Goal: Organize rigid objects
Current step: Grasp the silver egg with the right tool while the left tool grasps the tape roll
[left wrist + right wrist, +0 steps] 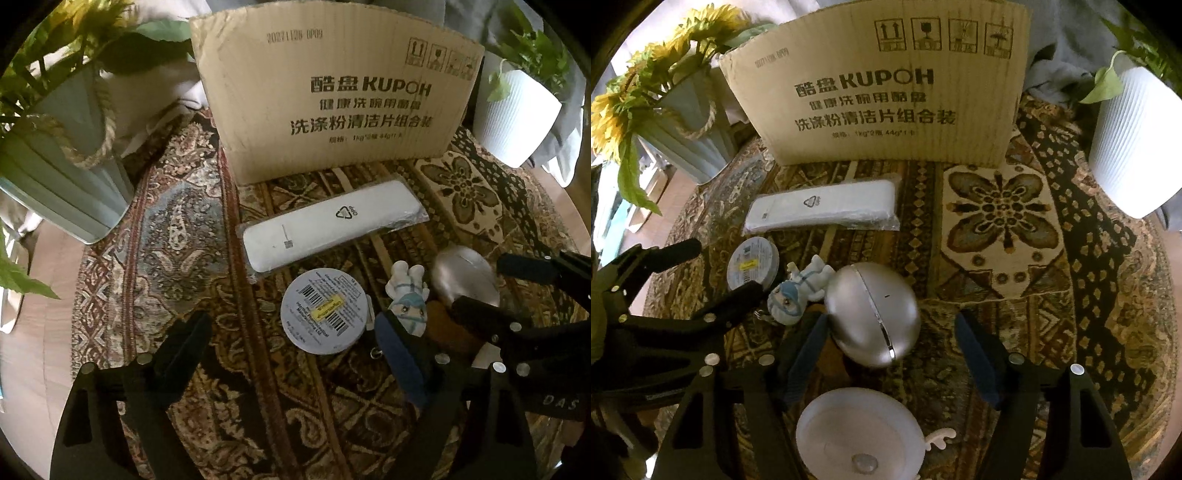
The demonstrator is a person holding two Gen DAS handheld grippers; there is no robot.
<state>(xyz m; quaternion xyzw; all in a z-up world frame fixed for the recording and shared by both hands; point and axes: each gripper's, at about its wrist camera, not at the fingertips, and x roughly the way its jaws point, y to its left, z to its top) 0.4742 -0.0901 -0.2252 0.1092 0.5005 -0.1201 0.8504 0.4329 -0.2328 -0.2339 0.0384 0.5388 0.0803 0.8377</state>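
On the patterned rug lie a long white case in clear wrap (pixel 332 225) (pixel 823 208), a round tin with barcodes (pixel 327 311) (pixel 751 266), a small masked figurine (pixel 408 297) (pixel 801 290) and a silver egg-shaped object (pixel 465 277) (pixel 873 314). My left gripper (pixel 291 343) is open, low over the rug, with the tin between its fingers. My right gripper (pixel 892 354) is open around the near end of the silver egg; it also shows in the left wrist view (pixel 517 295). A white round lamp with antlers (pixel 860 435) lies under my right gripper.
An open cardboard box (pixel 332 96) (pixel 879 96) stands at the back of the rug. A pale planter with sunflowers (pixel 55 166) (pixel 683 125) stands at the left and a white ribbed pot (pixel 517 110) (pixel 1134 147) at the right.
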